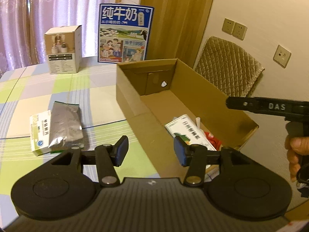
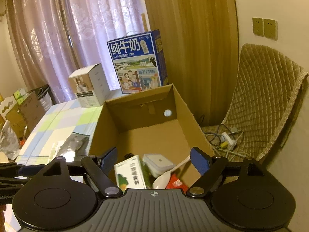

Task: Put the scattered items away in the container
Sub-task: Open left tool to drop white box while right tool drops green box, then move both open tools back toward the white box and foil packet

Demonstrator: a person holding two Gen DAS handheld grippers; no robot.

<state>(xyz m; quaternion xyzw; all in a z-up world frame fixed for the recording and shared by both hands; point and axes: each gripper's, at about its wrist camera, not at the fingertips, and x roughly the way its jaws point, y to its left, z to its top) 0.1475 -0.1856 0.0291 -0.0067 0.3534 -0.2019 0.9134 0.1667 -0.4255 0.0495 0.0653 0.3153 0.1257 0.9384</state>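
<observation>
I'm holding L gripper (image 1: 150,150) open, empty, by box (image 1: 135,104) edge | R gripper (image 2: 154,160) hanging open over box, nothing gripped | foil pouch (image 1: 65,125) lying on table (image 1: 96,89)

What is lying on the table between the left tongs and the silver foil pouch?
Nothing: in the left wrist view only bare checked tablecloth separates the left tongs from the silver foil pouch.

Blue milk carton (image 1: 125,33) at table back: "纯牛奶" in large white characters, "始于1956" lower on its front. Right gripper (image 1: 270,107) body: white "DAS". Green-white box (image 2: 129,175) in the cardboard container and small box (image 1: 39,133) on the tablecloth: print too blurred to read.
</observation>
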